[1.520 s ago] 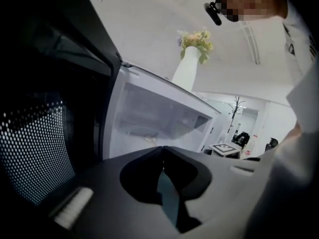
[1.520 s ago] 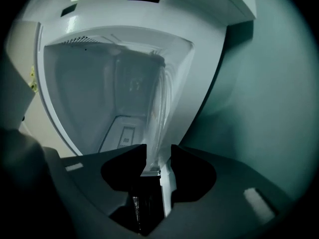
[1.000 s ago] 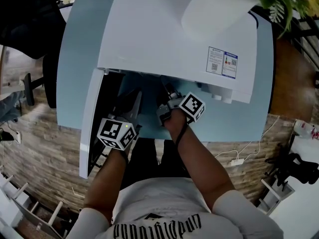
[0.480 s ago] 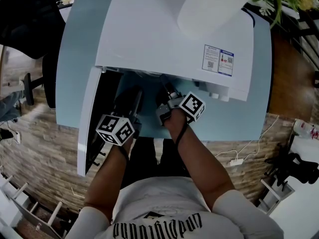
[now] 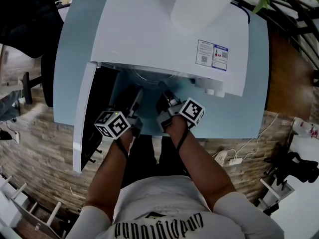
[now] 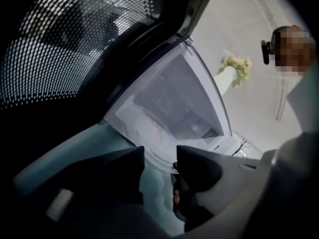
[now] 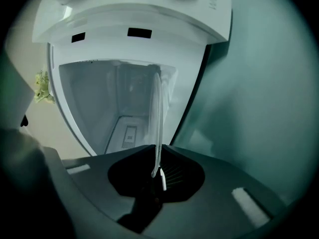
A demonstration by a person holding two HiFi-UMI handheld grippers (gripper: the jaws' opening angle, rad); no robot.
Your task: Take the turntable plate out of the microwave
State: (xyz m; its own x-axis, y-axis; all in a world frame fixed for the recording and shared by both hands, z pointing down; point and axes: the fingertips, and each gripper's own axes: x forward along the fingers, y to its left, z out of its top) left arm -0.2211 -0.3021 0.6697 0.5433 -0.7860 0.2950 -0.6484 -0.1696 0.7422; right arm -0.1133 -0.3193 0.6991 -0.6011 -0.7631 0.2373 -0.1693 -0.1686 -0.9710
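Glass, seen edge-on as a thin pale line, lies between the jaws of the right tongs [image 7: 158, 152]. This is the rim of the turntable plate [image 7: 159, 108], and the dark jaws are closing on it, with a pad against each face. From that grip the plate runs straight ahead of the tongs into the open cavity of the microwave [image 7: 124, 29]. Its far part is inside, and its near rim sticks out past the front edge.

The left tongs [image 6: 160, 156] sit just beside the right ones, on their left. Their jaws are opening and already well apart, with nothing gripped. Through the gap show the curved rim of the plate, just ahead of the tips, and the pale blue surface [image 5: 239, 108] beneath it. Whether the tips touch the rim cannot be told.

To the left of the left tongs the door [image 5: 83, 118] stands swung wide open, and its dotted mesh window fills the upper left of the left gripper view. Each pair of tongs carries a marker cube [image 5: 113, 124] on the person's side, and the forearms [image 5: 194, 153] reach in behind them.

Beyond both tongs, on the white top of the microwave and off to the right, is a printed label [image 5: 213, 54]. Farther back is a white vase [image 5: 204, 4] with green leaves. Around the surface lies a wood-patterned floor [image 5: 45, 148].
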